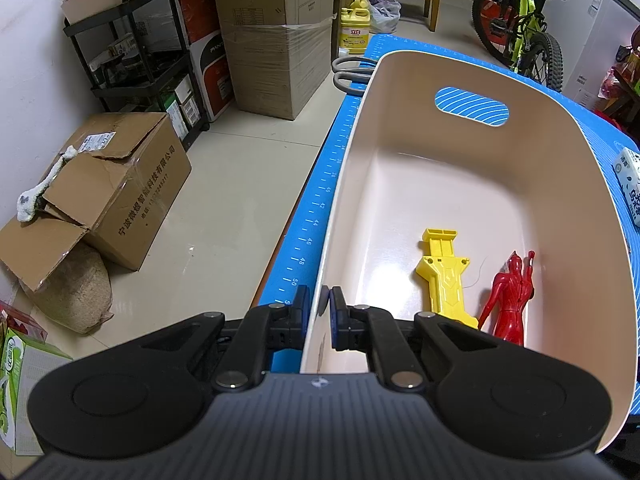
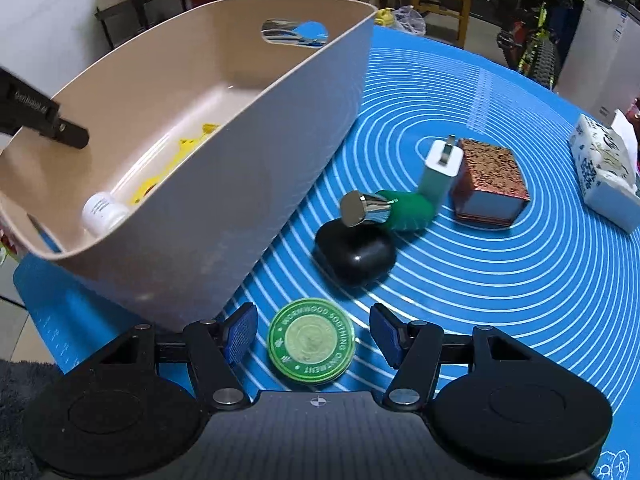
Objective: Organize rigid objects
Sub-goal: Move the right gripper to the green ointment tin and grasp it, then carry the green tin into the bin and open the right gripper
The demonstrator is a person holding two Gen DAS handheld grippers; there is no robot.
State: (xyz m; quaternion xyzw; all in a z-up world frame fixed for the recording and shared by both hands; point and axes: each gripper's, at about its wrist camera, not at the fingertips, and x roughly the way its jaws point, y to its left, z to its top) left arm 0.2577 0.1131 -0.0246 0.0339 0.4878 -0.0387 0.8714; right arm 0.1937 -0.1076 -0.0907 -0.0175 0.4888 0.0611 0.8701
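Gripping the bin wall, tin between the other tool's fingers

Covering the desk is a blue mat (image 2: 520, 300) with white rings. On its left part stands the beige bin (image 2: 248, 184), the largest thing here, its long axis running away from both cameras, with a handle slot in the far end wall.

The left tool (image 1: 320, 300) pinches the bin's near-left wall, one pad outside and one inside. In the bin lie a yellow toy (image 1: 442, 272), its long axis pointing toward the far end, and a red figure (image 1: 510, 296) just beside it on the right, head and raised arm toward the far end. The right wrist view also shows a white bottle (image 2: 102, 212) lying at the near end of the bin.

The right tool (image 2: 312, 334) is spread wide. A round green tin (image 2: 311, 346) lies flat on the mat between its fingers, touching neither, label up, just outside the bin's near corner.

Farther out on the mat sit a patterned box (image 2: 490, 184), a black case (image 2: 354, 256), a white charger (image 2: 440, 170) with prongs up leaning on the box, and a green bottle (image 2: 396, 210) lying on its side, its silver cap resting on the case. A tissue pack (image 2: 604, 176) lies near the mat's right edge.
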